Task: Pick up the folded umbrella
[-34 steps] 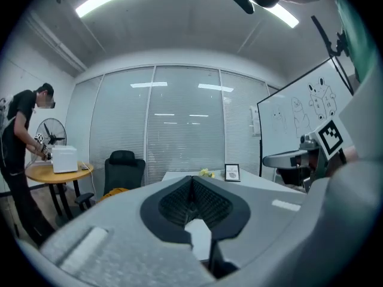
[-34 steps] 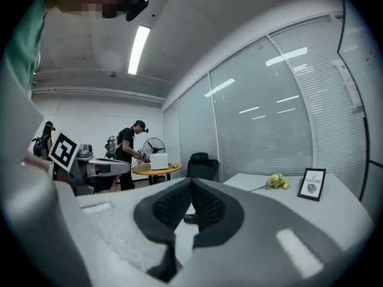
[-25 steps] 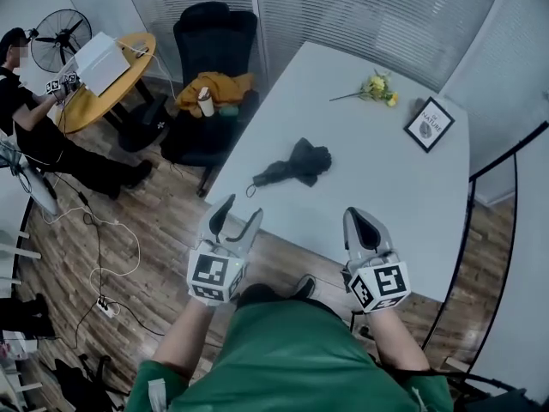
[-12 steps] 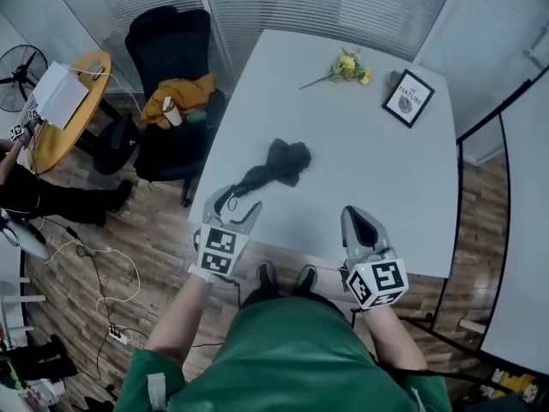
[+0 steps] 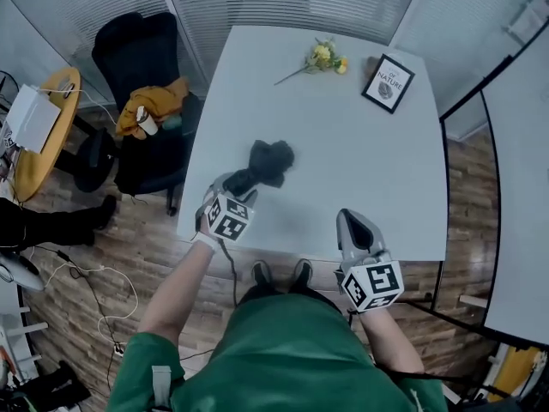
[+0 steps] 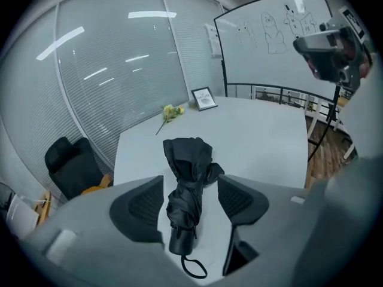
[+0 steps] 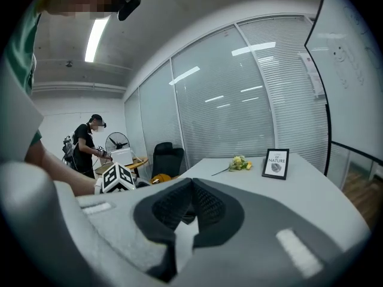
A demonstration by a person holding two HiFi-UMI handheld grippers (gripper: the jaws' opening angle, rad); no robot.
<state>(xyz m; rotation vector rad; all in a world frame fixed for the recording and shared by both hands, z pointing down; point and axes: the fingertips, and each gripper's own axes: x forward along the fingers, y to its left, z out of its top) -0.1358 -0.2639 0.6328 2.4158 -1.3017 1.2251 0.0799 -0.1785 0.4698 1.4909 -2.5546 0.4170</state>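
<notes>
The folded black umbrella point(image 5: 266, 163) lies on the white table point(image 5: 369, 170) near its front left corner, handle and wrist loop toward me. My left gripper point(image 5: 232, 189) points down at the handle end. In the left gripper view the umbrella point(image 6: 187, 184) lies between the two fingers, and neither pad touches it. The left gripper point(image 6: 190, 203) is open and its jaws have just been opening. My right gripper point(image 5: 358, 230) hangs over the table's front edge, well right of the umbrella. In its own view the right gripper point(image 7: 191, 184) has its fingertips together with nothing in them.
Yellow flowers point(image 5: 322, 57) and a framed picture point(image 5: 387, 83) sit at the table's far end. A black chair point(image 5: 137, 58) with an orange cloth point(image 5: 153, 101) stands left of the table, and a round yellow table point(image 5: 34, 136) lies further left. A person point(image 7: 87, 145) stands by a fan.
My left gripper has come forward and down from off the table's edge, so that its fingers now stand on either side of the umbrella's handle end. The right gripper has hardly shifted.
</notes>
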